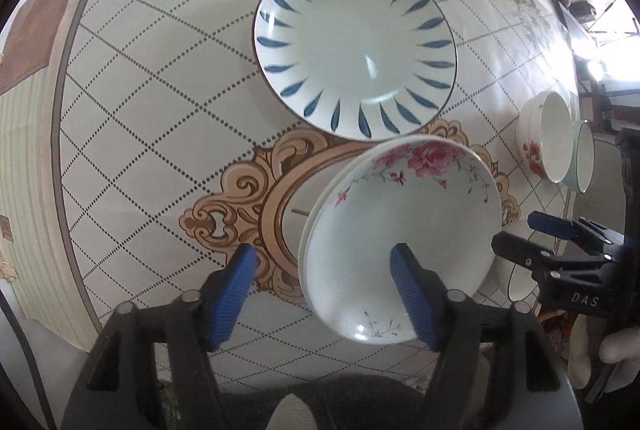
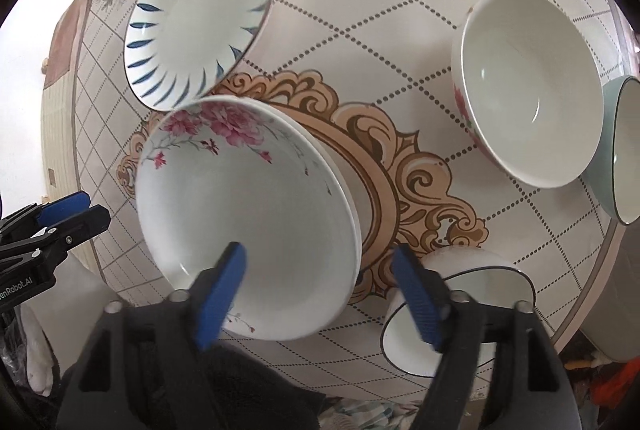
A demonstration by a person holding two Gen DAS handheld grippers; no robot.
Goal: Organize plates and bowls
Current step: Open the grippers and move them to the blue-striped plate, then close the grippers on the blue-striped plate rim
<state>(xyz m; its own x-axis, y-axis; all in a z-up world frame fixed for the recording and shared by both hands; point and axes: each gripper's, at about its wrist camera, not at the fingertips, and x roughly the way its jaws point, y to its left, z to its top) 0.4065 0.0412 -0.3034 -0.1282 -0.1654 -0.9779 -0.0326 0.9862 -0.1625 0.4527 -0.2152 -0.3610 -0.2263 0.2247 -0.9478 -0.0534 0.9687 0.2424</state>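
Both your grippers have their fingers spread apart and hold nothing. The flowered plates [image 1: 400,242], two stacked near the counter's [image 1: 160,134] front edge, lie right before the left gripper [image 1: 324,298], whose right finger [image 1: 412,294] hangs over the near rim. The right gripper [image 2: 320,298] hovers between those plates and a small dark-rimmed bowl [image 2: 472,310]. The blue-striped plate [image 1: 356,46] sits just beyond, almost touching.

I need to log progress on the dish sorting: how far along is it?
Done: two floral plates sit stacked. In hand: nothing; the left gripper and right gripper are both open. Left: the blue-striped plate lies alone, and three bowls stand separate, unstacked.
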